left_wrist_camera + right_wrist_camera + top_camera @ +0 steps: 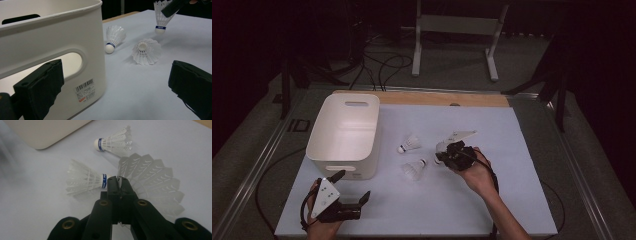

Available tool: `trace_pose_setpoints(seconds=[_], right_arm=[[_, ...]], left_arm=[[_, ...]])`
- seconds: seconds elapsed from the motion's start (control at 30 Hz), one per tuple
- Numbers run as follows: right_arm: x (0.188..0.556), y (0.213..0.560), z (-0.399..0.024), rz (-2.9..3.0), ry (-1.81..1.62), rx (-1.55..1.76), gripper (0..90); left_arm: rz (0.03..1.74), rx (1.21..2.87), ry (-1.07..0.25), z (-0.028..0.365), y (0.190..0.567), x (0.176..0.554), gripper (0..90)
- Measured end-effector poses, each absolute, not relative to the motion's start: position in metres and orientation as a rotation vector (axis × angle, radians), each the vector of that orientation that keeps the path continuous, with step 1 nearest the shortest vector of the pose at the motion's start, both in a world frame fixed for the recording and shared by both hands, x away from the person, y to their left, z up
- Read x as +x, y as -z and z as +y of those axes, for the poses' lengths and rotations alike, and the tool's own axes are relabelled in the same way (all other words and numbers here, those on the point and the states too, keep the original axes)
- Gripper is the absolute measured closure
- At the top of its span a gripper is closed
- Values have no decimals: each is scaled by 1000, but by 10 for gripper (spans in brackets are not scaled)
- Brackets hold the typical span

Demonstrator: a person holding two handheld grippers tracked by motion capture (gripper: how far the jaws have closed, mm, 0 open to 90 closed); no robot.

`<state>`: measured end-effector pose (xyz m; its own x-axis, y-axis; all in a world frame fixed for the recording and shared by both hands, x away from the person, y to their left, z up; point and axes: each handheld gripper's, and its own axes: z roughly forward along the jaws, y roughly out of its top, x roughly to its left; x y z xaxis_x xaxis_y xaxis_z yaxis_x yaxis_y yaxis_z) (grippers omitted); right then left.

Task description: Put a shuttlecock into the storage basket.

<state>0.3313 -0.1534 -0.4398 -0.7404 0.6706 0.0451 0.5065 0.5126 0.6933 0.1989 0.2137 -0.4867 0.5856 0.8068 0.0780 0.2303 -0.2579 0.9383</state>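
Three white shuttlecocks with blue bands are out on the pale blue table mat. One shuttlecock (152,177) hangs cork-down just above the mat, and my right gripper (118,181) is shut on the rim of its feathers. In the high view that gripper (442,156) is right of centre, with the held shuttlecock (442,146) at its tip. A second shuttlecock (409,144) lies on its side nearer the bin, and the third one (413,169) lies in front of it. My left gripper (353,185) stands open and empty at the front left, pointing past the bin's near corner.
A white plastic bin (344,132) with handle slots stands at the left of the mat; its labelled wall (85,92) is close to my left jaw. A wooden strip (437,98) runs along the far edge. Cables and a white stand sit on the floor beyond.
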Motion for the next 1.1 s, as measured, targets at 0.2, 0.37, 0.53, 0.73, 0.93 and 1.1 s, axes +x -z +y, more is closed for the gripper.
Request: trace_pose_setpoints(seconds=[0.2,0.37,0.53,0.73,0.93,1.1], right_arm=[[331,436,-152,2513,-1057,1003,895],[330,432,-152,2502,-1069,1004,894],[330,428,-151,2492,-1076,1007,894],[331,422,-151,2481,-1082,1005,894],[332,416,-151,2470,-1088,997,894],[333,411,-150,2459,-1101,994,894]], left_arm=[[852,1786,-701,214,487,199,8],[850,1787,-700,213,487,199,8],[849,1787,-699,213,487,199,8],[849,1787,-698,213,487,199,8],[851,1788,-697,213,487,200,8],[852,1790,-699,213,487,200,8]])
